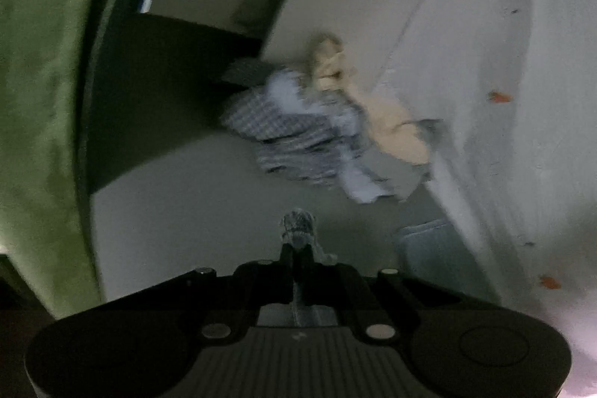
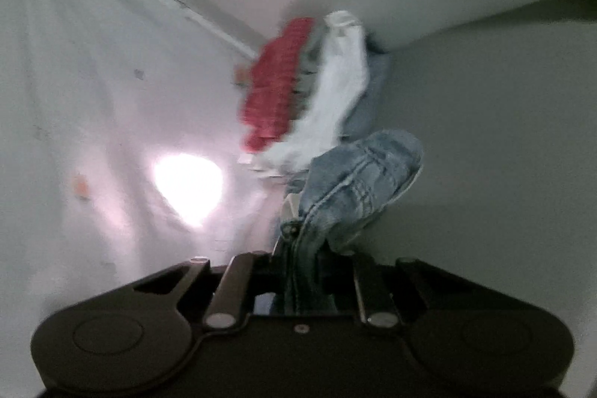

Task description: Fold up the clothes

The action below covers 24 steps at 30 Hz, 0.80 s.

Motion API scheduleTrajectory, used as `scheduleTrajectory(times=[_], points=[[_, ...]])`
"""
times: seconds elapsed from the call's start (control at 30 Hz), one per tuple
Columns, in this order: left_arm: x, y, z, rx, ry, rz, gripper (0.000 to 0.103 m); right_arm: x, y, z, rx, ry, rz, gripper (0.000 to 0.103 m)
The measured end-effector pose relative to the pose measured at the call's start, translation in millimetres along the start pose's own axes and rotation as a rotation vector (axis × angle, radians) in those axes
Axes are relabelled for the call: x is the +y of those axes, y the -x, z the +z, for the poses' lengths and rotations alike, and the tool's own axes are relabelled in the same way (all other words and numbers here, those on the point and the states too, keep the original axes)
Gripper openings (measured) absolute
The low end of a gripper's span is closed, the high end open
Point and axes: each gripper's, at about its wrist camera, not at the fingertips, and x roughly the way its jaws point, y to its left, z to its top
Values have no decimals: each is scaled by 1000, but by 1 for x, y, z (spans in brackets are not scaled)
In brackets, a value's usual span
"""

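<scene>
My right gripper [image 2: 298,248] is shut on a fold of blue denim jeans [image 2: 358,174], which bunch up just past the fingers. My left gripper [image 1: 297,245] is shut on a small tuft of blue-grey fabric [image 1: 297,222], apparently denim. In the left wrist view a blue-and-white checked garment [image 1: 298,133] and a beige garment [image 1: 388,122] lie in a blurred heap ahead. In the right wrist view a red patterned garment [image 2: 276,88] and a white garment [image 2: 332,99] lie piled beyond the jeans.
A white sheet with small orange marks [image 1: 503,81] covers the surface on one side; it also shows in the right wrist view [image 2: 93,99] with a bright glare spot. A green velvety surface [image 1: 37,99] is at far left. Pale walls are behind.
</scene>
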Motion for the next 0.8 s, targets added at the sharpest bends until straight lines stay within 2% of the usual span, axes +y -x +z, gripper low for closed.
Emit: scheduleTrajectory(times=[0.03, 0.13, 0.33, 0.5, 0.63, 0.8], points=[[4, -1, -1, 8, 14, 6, 3, 0, -2, -1, 8, 25, -32, 14], [11, 2, -2, 19, 60, -8, 3, -5, -4, -2, 15, -8, -35, 14], [-13, -14, 9, 25, 79, -12, 3, 17, -17, -1, -16, 15, -75, 14], [-62, -47, 23, 28, 32, -50, 3, 43, -34, -2, -41, 86, -108, 14], [-106, -84, 27, 49, 22, -58, 3, 73, -70, -9, -61, 176, -166, 14], [-176, -148, 34, 107, -11, -83, 3, 114, -126, -13, -81, 209, -205, 14]])
